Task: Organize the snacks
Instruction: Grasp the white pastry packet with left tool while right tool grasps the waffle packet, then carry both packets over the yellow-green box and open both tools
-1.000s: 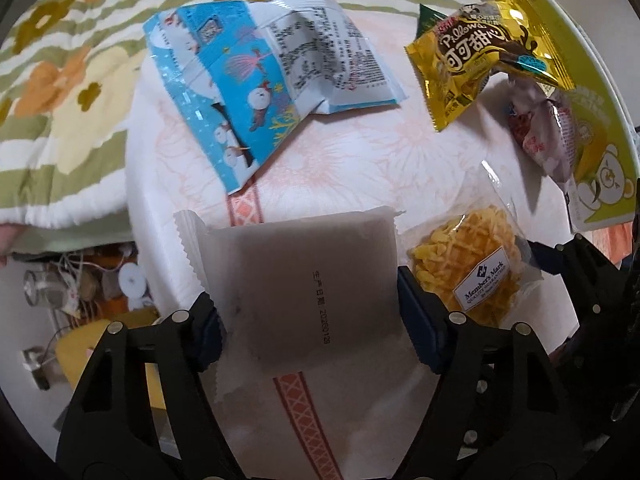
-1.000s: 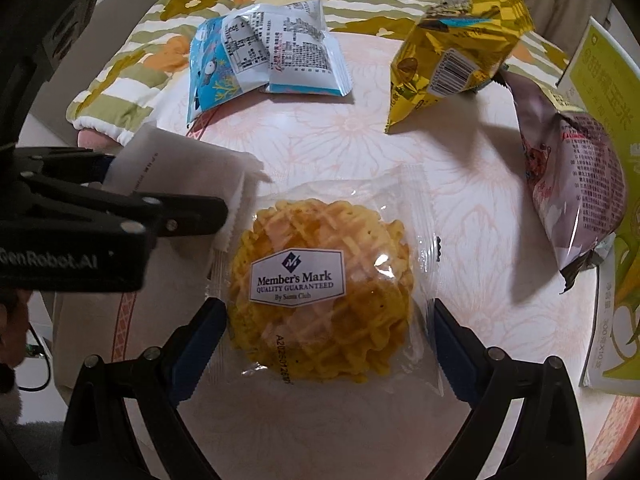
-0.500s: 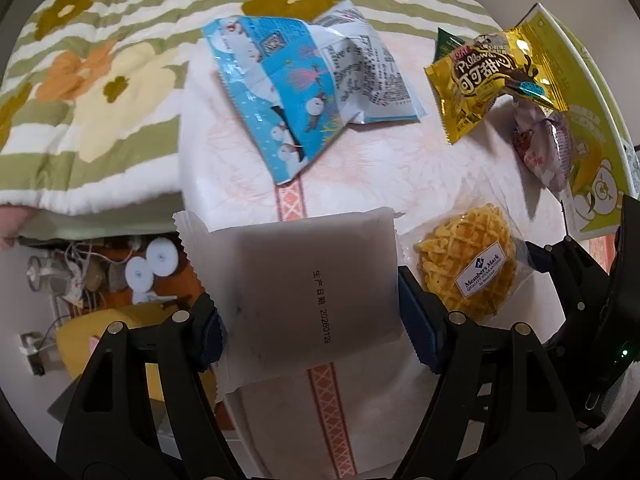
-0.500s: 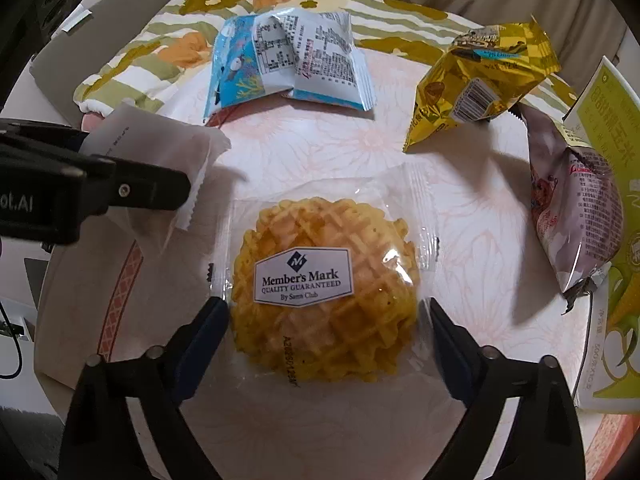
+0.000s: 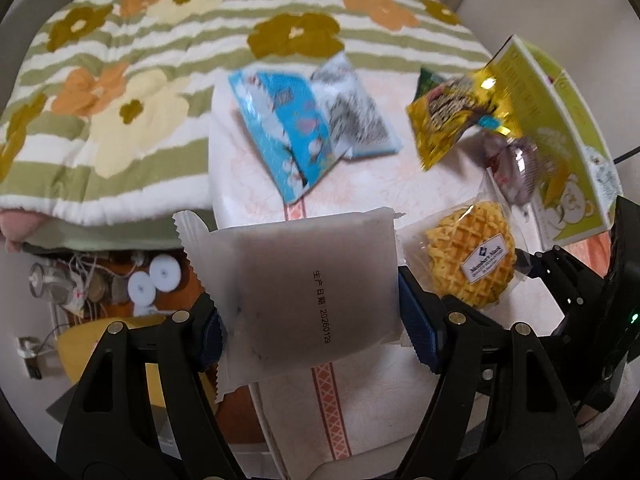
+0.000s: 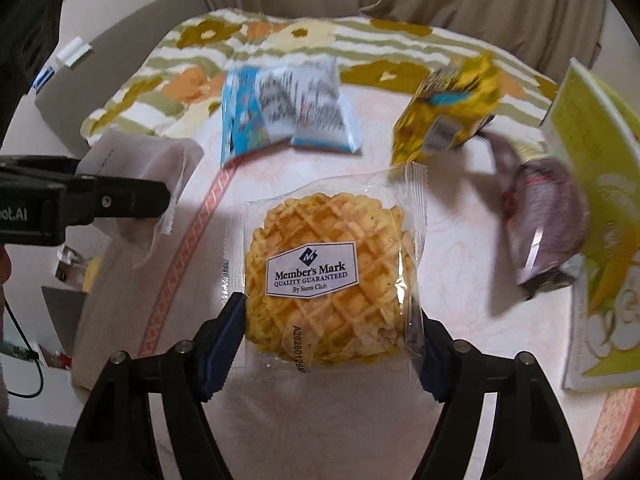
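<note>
Our left claw [image 5: 310, 320] squeezes a white pack [image 5: 304, 280]. Our right claw [image 6: 330, 344] is closing on the waffle [image 6: 328, 280], above the table [image 6: 460, 240]. The blue bag [image 6: 280, 116], gold bag [image 6: 448, 116] and purple bag [image 6: 544, 216] still lie loose.

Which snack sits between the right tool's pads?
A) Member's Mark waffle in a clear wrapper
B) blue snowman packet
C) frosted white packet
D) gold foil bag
A: in the right wrist view the clear-wrapped waffle sits between the blue pads of the right tool, whose jaws are closing and already touch its wrapper on both sides.
</note>
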`<state>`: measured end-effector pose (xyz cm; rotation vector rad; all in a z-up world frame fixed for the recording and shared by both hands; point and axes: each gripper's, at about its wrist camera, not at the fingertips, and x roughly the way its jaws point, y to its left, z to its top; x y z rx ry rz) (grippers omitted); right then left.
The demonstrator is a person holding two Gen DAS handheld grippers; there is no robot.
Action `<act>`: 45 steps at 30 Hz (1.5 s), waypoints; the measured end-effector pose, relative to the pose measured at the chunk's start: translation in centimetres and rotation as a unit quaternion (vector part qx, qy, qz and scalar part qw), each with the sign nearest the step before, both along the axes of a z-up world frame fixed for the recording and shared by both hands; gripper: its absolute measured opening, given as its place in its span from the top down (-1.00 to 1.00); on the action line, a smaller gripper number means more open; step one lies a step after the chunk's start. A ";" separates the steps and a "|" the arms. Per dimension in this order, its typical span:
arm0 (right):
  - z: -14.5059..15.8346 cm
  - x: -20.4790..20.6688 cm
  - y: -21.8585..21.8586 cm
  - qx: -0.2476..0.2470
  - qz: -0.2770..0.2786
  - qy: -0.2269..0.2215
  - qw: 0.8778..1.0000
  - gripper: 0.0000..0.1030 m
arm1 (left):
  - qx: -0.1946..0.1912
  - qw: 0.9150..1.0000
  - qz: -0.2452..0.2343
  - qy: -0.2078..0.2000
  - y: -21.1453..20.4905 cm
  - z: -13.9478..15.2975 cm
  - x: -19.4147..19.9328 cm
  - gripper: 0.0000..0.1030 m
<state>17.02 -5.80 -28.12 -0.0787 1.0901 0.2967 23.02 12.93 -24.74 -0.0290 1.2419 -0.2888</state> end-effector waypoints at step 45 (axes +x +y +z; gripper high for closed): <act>15.4 4.2 -36.6 0.095 -0.138 -0.088 0.982 -0.37 | -0.027 0.994 -0.085 -0.068 -38.8 8.9 10.1 -0.39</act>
